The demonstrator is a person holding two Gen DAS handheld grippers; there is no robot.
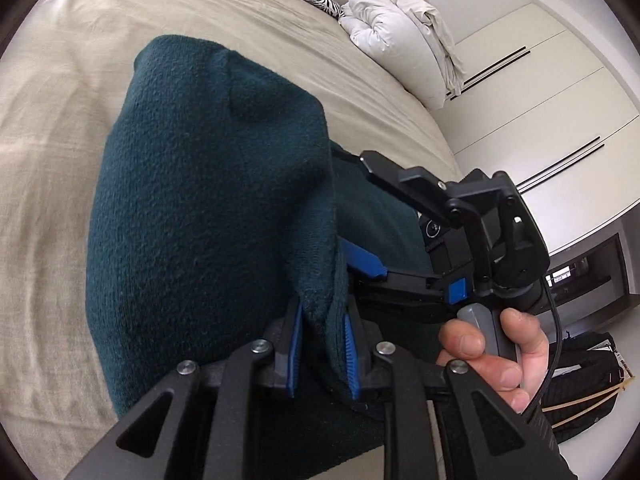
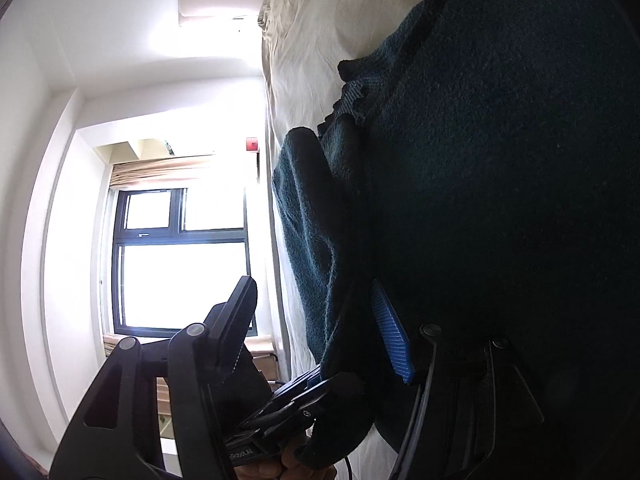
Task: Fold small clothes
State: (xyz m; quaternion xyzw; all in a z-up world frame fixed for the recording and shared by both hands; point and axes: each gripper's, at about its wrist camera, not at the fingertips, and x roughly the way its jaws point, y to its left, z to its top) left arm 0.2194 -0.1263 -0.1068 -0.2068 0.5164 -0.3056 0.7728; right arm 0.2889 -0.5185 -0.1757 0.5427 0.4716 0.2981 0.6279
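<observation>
garment (image 1: pixel 208 208): dark teal cloth, nubbly fleece-like nap, matt
bedsheet (image 1: pixel 52 128): beige woven cloth, faintly creased, matt
left gripper (image 1: pixel 320 354): matt black plastic, ribbed blue pads, bright metal rivets
duvet (image 1: pixel 396 28) beyond the garment: white soft cloth, puffy
wardrobe doors (image 1: pixel 532 92): smooth, pale satin finish

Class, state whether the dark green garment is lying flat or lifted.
Lifted: the left gripper pinches the green garment's edge, fabric bulging above the bed.

Garment (image 1: pixel 208 200) on bed (image 1: pixel 48 160), pillow (image 1: pixel 396 40) behind, near wardrobe (image 1: pixel 540 112).
</observation>
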